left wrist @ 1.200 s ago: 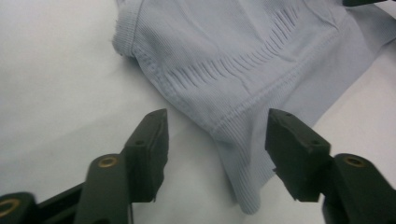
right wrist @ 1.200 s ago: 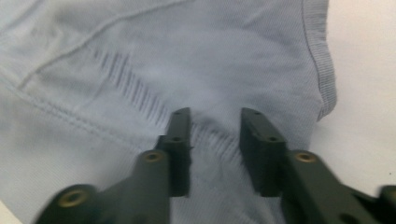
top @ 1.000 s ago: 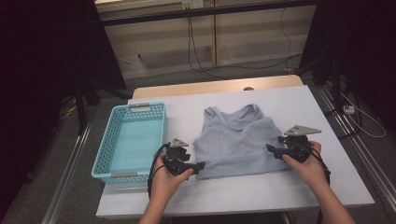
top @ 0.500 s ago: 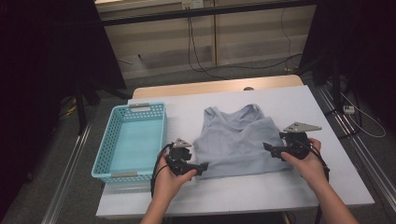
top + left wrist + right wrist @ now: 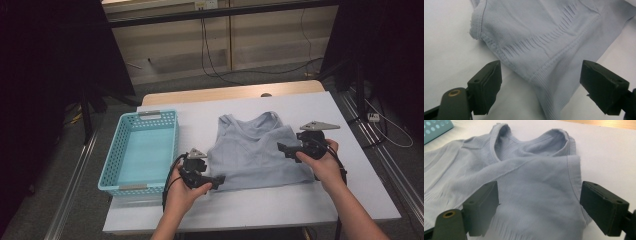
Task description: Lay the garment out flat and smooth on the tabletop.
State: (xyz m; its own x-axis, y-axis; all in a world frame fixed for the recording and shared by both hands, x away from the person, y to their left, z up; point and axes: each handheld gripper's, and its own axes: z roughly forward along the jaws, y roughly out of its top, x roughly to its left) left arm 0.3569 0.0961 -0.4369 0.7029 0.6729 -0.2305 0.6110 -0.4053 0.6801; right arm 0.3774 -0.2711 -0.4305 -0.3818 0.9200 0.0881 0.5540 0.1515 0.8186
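Observation:
A pale blue ribbed tank top (image 5: 252,150) lies flat on the white table (image 5: 260,207), neck toward the far side. My left gripper (image 5: 219,181) rests at its lower left hem corner. In the left gripper view the left gripper (image 5: 541,86) is open, its jaws having just been opening, and the hem (image 5: 549,75) lies loose on the table between them, untouched. My right gripper (image 5: 284,149) hovers over the top's right side. The right gripper (image 5: 540,206) is open too, its jaws having just been opening, with the cloth (image 5: 536,187) lying below them and no pad pressing on it.
A teal plastic basket (image 5: 174,140) stands empty on the table's left part, close to my left hand. A wooden strip (image 5: 225,94) runs along the table's far edge. Cables cross the floor beyond it, and metal rails flank the table.
Both grippers' jaws have spread wider. The right hand has lifted slightly and shifted inward over the top. The left hand has stayed put.

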